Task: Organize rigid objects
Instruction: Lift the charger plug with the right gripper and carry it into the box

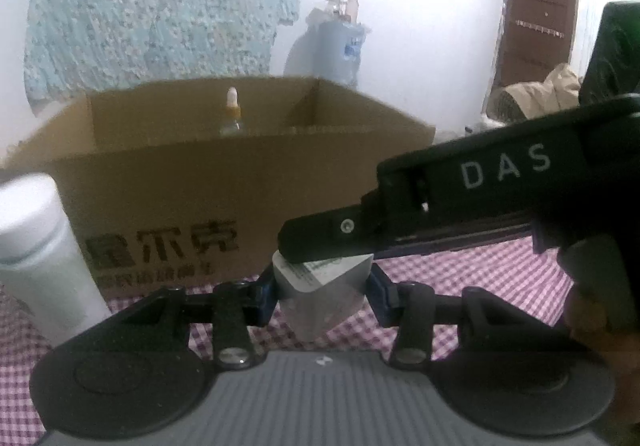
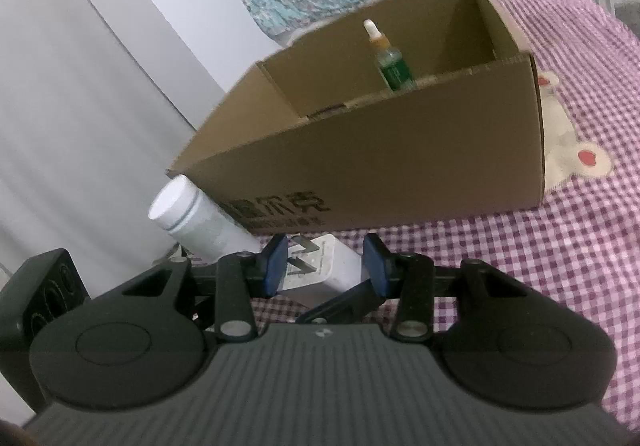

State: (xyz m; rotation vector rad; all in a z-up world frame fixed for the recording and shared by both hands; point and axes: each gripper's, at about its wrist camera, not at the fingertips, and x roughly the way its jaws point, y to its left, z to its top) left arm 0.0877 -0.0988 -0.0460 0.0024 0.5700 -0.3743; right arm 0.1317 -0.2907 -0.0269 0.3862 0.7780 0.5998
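Surface: pink-and-white checked bedsheet (image 2: 520, 246) on a bed, white wall behind.
Box: open brown cardboard box (image 2: 400, 158) standing on the sheet, black print on its near side.
Inside box: upright green glass dropper bottle with a white tip (image 2: 390, 62).
Beside box: white cylindrical plastic bottle (image 2: 192, 218), at the near left corner.
Left gripper (image 1: 320, 294): fingers clenched on a white plastic wall charger (image 1: 320, 286).
Right gripper (image 2: 326, 262): fingers astride the same charger; whether they press on it cannot be told.
Right view only: charger's two metal prongs (image 2: 302, 256), bear print on the sheet.
Left view only: right gripper's black body marked "DAS", a brown door.
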